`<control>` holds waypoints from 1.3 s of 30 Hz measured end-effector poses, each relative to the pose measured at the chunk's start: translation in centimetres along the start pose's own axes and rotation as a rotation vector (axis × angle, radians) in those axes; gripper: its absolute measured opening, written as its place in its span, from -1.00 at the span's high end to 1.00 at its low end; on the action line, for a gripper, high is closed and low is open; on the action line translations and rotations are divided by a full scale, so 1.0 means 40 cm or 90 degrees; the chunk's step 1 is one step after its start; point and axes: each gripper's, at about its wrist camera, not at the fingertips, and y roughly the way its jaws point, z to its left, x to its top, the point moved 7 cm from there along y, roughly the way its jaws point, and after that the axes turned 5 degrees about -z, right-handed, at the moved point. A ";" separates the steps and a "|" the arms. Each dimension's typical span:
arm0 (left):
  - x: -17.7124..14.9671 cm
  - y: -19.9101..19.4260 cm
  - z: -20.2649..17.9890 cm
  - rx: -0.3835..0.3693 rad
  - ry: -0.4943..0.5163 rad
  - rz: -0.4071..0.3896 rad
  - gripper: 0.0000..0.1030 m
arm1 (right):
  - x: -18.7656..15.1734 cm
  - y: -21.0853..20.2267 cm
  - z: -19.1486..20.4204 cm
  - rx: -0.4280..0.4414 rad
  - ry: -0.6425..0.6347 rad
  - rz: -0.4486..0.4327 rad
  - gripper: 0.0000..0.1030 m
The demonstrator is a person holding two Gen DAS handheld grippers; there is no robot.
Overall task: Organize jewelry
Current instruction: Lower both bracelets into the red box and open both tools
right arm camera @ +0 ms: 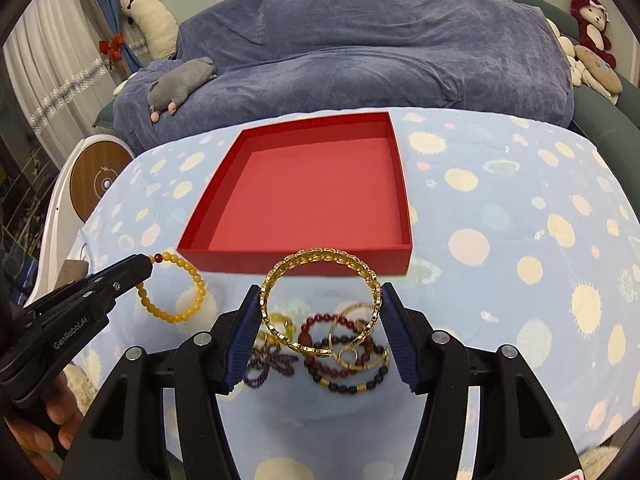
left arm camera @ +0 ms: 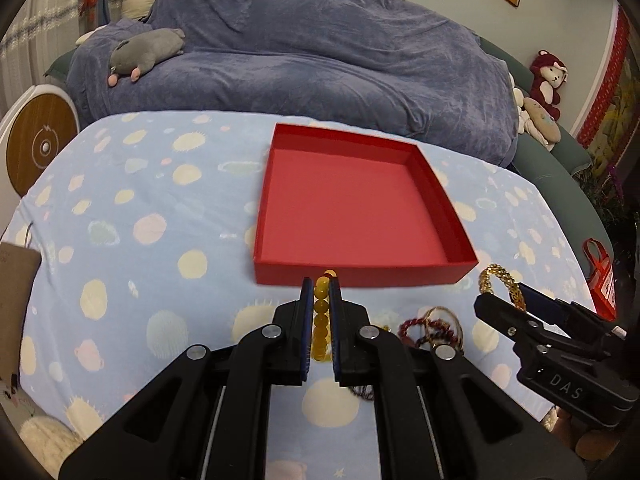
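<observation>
A shallow red box (left arm camera: pixel 460 268) (right arm camera: pixel 304 262) sits open on the blue spotted tablecloth. My left gripper (left arm camera: pixel 321 286) is shut on a yellow bead bracelet (left arm camera: pixel 321 320) (right arm camera: pixel 192 300), held just before the box's near wall. My right gripper (right arm camera: pixel 320 298) (left arm camera: pixel 508 300) is shut on a gold chain bracelet (right arm camera: pixel 320 308) (left arm camera: pixel 498 280), held above a pile of dark red, purple and gold bracelets (right arm camera: pixel 340 354) (left arm camera: pixel 432 328) lying on the cloth.
The table wears a blue cloth with pale spots (left arm camera: pixel 140 220) (right arm camera: pixel 500 220). Behind it is a sofa under a blue throw (left arm camera: pixel 300 52) with a grey plush toy (left arm camera: pixel 144 52). A red tag (left arm camera: pixel 602 276) is at the table's right edge.
</observation>
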 end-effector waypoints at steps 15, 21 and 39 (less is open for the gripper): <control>0.326 0.336 -0.017 -0.031 -0.009 -0.001 0.86 | 0.330 0.315 -0.018 -0.005 -0.028 0.001 -0.11; 0.321 0.454 0.004 -0.022 -0.008 0.031 0.85 | 0.350 0.434 -0.052 -0.016 -0.020 0.037 -0.11; 0.292 0.329 0.033 0.009 0.008 -0.014 0.15 | 0.305 0.275 -0.086 -0.052 -0.030 -0.011 -0.40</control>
